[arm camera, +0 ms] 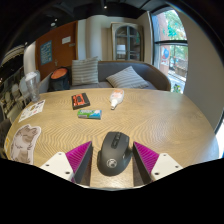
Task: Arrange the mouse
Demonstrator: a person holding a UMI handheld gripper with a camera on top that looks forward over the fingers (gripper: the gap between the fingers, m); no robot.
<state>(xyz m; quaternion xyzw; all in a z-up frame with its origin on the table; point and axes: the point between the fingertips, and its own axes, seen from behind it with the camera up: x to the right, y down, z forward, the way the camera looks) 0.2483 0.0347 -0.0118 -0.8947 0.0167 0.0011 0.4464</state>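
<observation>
Wood-grained and round, the table [150, 115] fills the middle of the scene, with a living room behind it: a grey sofa [120, 72] carrying two cushions, one striped [85, 70] and one pale [126, 77], a white cabinet [127, 40] with glass doors, a bright window [172, 45] to the far right, and a blue picture [46, 52] on an orange-brown wall to the far left.

One black mouse [113, 152] lies at the near edge of the table, its nose pointing away, standing between the two fingers of the gripper [113, 158]. The fingers are spread, with a gap showing on each side of the mouse, so neither magenta pad [78, 156] presses on it.

Farther across the table lie three small items: a dark flat packet [80, 100] with red marks whose writing is too small to read, a teal packet [89, 114] just near of it, and a small white object [116, 99] to their right. Printed paper [24, 138] sits at the near left edge, another sheet [33, 109] beyond it, both unreadable. No open container shows its contents.
</observation>
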